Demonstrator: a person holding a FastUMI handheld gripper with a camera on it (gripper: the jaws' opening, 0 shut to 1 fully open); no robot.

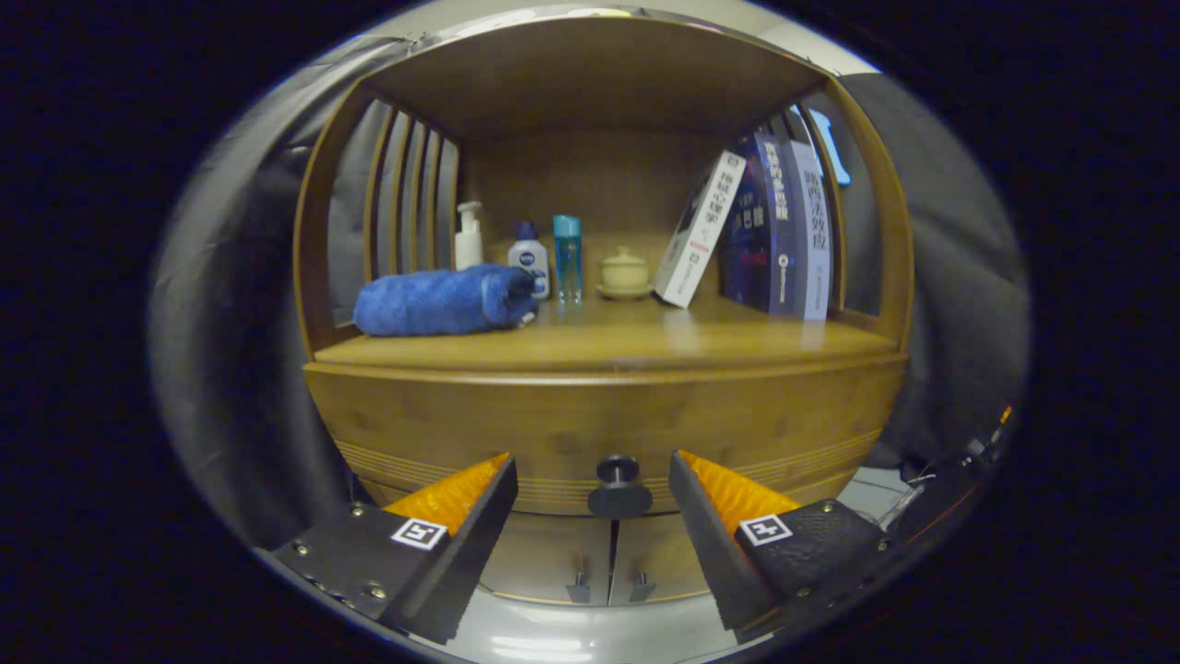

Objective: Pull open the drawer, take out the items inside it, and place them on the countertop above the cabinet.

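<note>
A wooden cabinet faces me, its drawer front (pixel 516 429) shut under the countertop (pixel 608 346). A dark round knob (pixel 618 472) sticks out of the drawer's middle. My gripper (pixel 592 470) is open, its two fingers spread to either side of the knob without touching it. What lies inside the drawer is hidden. A rolled blue towel (pixel 444 301) rests on the left of the countertop.
At the back of the countertop stand a white pump bottle (pixel 468 238), a small white-and-blue bottle (pixel 529 257), a teal bottle (pixel 567 257) and a lidded cup (pixel 624 272). Books (pixel 770 226) lean at the right. Two lower cabinet doors (pixel 610 567) sit beneath the drawer.
</note>
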